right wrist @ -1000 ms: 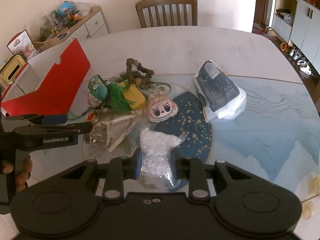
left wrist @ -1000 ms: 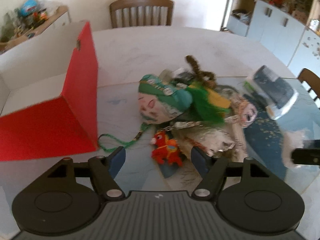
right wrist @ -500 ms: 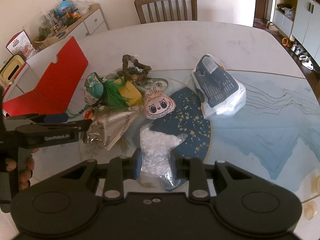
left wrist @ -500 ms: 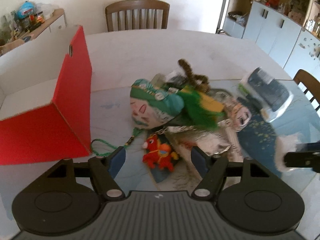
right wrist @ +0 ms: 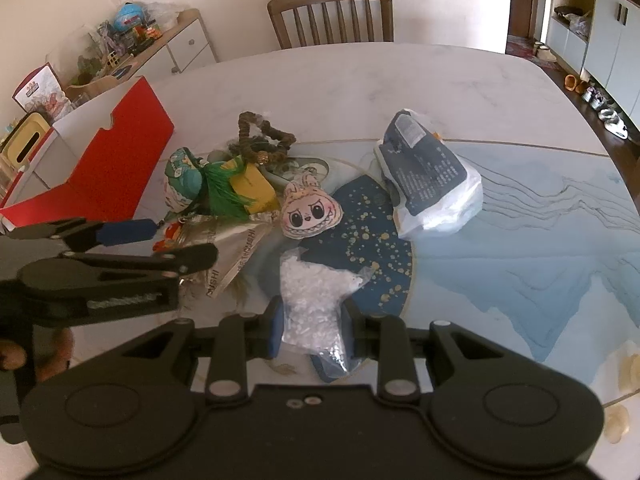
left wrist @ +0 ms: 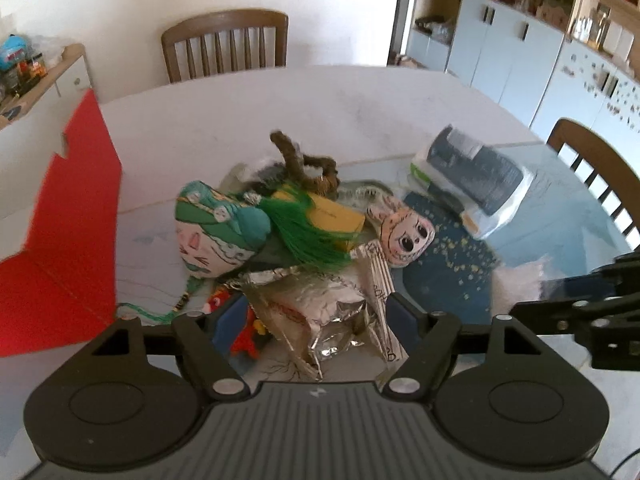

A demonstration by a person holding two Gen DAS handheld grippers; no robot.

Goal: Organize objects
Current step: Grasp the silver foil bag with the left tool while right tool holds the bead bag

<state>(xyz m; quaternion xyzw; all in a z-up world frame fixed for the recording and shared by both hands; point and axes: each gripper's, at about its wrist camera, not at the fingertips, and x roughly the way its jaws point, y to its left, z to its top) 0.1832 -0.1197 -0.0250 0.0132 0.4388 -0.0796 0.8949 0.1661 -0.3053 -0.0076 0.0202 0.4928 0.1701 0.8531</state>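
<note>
A pile of small items lies mid-table beside an open red box. My left gripper hovers low over a crumpled silver foil bag. Its jaws are opening, with the bag between the blue pads and no pad pressing on it. A red horse toy peeks out by the left finger. My right gripper is shut on a clear bag of white beads. Behind these lie a green-haired doll head, a yellow pouch and a pink monster face.
A dark blue pack in a white plastic bag lies to the right of the pile. Wooden chairs stand at the far side and the right edge of the table. A cluttered sideboard stands at the left.
My left gripper has shifted right, from over the red horse toy to over the foil bag, and its jaws stand a little wider. The right gripper keeps still with the bead bag.
</note>
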